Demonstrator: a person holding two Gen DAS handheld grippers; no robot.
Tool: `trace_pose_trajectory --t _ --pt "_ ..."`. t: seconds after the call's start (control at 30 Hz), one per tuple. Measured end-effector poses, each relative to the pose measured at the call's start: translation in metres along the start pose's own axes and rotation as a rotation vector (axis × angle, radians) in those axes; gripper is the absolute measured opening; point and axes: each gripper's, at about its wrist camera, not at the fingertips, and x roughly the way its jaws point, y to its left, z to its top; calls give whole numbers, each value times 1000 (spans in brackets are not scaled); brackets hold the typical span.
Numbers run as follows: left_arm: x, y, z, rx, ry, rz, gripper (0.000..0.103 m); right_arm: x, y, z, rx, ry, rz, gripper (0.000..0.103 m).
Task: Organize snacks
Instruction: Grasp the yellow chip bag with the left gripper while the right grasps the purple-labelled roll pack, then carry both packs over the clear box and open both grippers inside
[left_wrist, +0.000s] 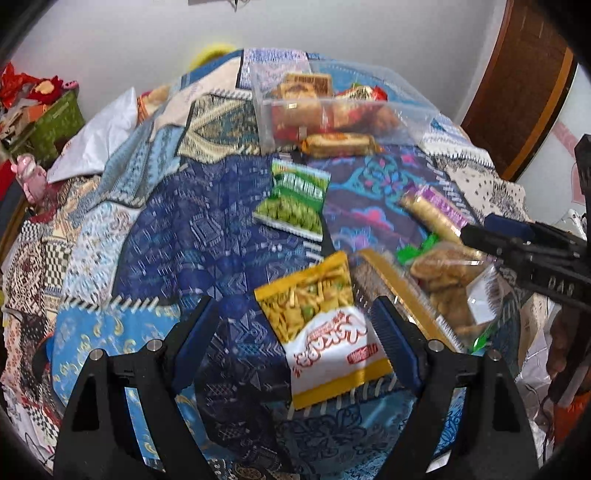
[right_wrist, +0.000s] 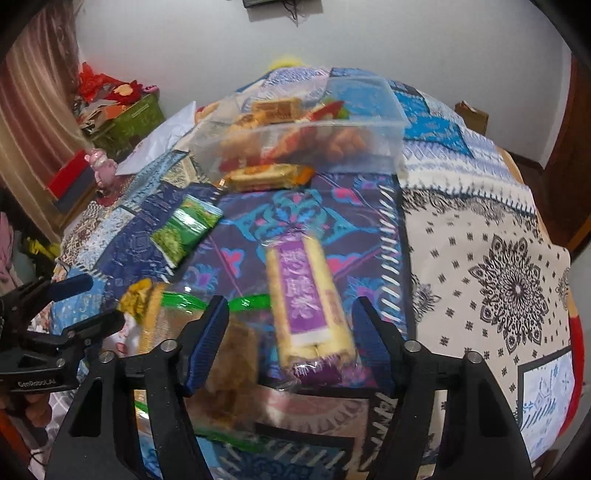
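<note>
My left gripper (left_wrist: 295, 306) is open above a yellow-and-white noodle snack packet (left_wrist: 321, 325) that lies between its fingers on the patchwork bedspread (left_wrist: 192, 229). My right gripper (right_wrist: 290, 304) is open over a purple-labelled roll of biscuits (right_wrist: 306, 295). A clear plastic box (left_wrist: 332, 107) at the far side holds several snacks; it also shows in the right wrist view (right_wrist: 303, 129). An orange packet (left_wrist: 338, 144) lies in front of it. A green pea-snack packet (left_wrist: 295, 195) lies mid-bed. A clear bag of brown pastries (left_wrist: 447, 284) lies right of the noodle packet.
A green box (left_wrist: 55, 122) with red items and a pink figurine (left_wrist: 29, 177) stand at the left. A white pillow (left_wrist: 99, 136) lies at the bed's far left. A wooden door (left_wrist: 517, 85) is at the right. The other gripper (right_wrist: 55, 332) shows at the right wrist view's left edge.
</note>
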Motion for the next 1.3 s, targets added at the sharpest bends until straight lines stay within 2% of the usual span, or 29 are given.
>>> trace_pose_trajectory --t 0.17,0.43,0.5,0.57,0.63,0.77,0.83,0.87,0.93,1.17,1.3 --pt "14 -2 -7 -4 43 -18 85 6 -11 -3 3 23 -17 58" --pt "28 9 -3 -54 52 -32 86 21 -9 4 -28 54 12 58" --pt "29 10 -2 -56 51 -49 84 26 -13 7 -3 58 28 58" --pt "29 11 -1 -58 47 -70 71 30 -16 9 11 61 38 58" --pt "30 11 0 -65 53 -99 64 33 -18 9 17 64 54 56" --pt "29 7 0 -36 37 -85 53 34 -17 12 -10 77 64 52" --pt "29 8 1 -42 34 -81 51 32 -16 12 -31 84 73 45" --pt "30 9 1 -45 34 -85 46 31 -16 12 -38 85 74 44" --pt "28 9 2 -36 30 -85 38 30 -16 9 -67 74 27 42" --pt "16 9 6 -34 -6 -73 37 18 -28 6 -28 28 -8 42" --pt "1 11 14 -40 -55 -70 37 7 -30 10 -16 0 -2 42"
